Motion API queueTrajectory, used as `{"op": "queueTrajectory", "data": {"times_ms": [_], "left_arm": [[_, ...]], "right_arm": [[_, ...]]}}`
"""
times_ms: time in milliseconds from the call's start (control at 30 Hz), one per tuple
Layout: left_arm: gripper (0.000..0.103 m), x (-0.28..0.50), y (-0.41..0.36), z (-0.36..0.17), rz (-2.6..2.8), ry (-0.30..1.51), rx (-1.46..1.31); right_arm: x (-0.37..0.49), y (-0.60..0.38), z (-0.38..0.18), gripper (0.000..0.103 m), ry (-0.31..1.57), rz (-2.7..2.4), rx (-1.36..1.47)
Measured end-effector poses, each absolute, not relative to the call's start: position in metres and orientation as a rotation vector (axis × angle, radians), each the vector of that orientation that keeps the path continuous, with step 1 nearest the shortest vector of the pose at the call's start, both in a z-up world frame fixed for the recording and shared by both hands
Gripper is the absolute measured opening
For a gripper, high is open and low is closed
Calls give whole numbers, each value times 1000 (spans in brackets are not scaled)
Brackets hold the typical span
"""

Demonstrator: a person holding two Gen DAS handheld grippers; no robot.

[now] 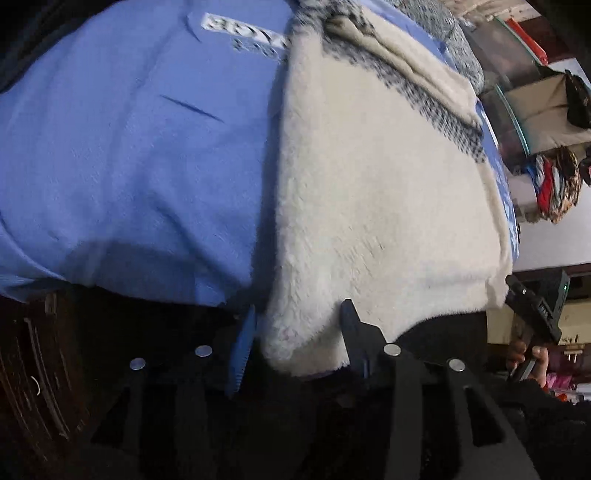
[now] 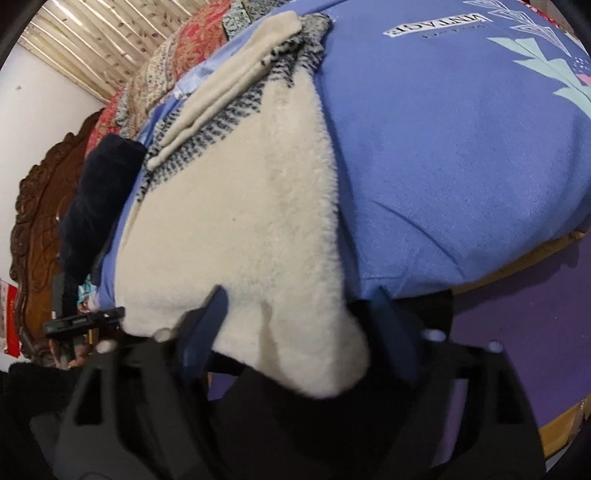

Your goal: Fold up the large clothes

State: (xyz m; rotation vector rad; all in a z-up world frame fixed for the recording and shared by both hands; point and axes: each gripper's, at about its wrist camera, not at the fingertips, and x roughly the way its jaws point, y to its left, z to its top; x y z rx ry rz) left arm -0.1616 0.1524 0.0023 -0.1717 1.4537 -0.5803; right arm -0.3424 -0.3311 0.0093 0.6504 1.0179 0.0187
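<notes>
Left wrist view, both tongs (image 1: 295, 332) (image 2: 299, 325) spread around cream fleece (image 1: 369, 192) hem, only right shows headboard (image 2: 40, 206)

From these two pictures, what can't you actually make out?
- Left wrist view: the printed label on the blue bedsheet is blurred, so unreadable.
- Both views: the cream fleece garment has its hem corners drooping between the fingers of the left hand-held gripper and the right hand-held gripper, so the grip is unclear.
- Right wrist view: a dark bundle can't be identified.
</notes>
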Motion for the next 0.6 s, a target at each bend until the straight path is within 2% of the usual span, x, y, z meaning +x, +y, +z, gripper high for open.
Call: {"op": "queueTrajectory", "data": {"times_ms": [100,133,167,200,233,400,600], "left_arm": [[67,-168,137,-2,-623,1475,-148],[58,-170,134,-1,-640,1475,-133],[38,-170,131,0,-647,1473,-117],[34,-171,131,3,-666,1478,-107],[33,-171,134,7,-683,1480,-127],[32,-161,149,47,-759,1429,-296],[32,-110,159,105,-793,1272,-488]], "right_arm": [[-337,-328,3,60,1074,64,644],[-337,-326,0,53,1104,80,651],[-337,-324,-2,33,1135,101,646],[-338,-324,-1,17,1154,111,628],[-340,-325,3,14,1163,133,625],[-343,-334,58,12,1041,261,615],[-307,-367,112,12,843,321,675]]}}
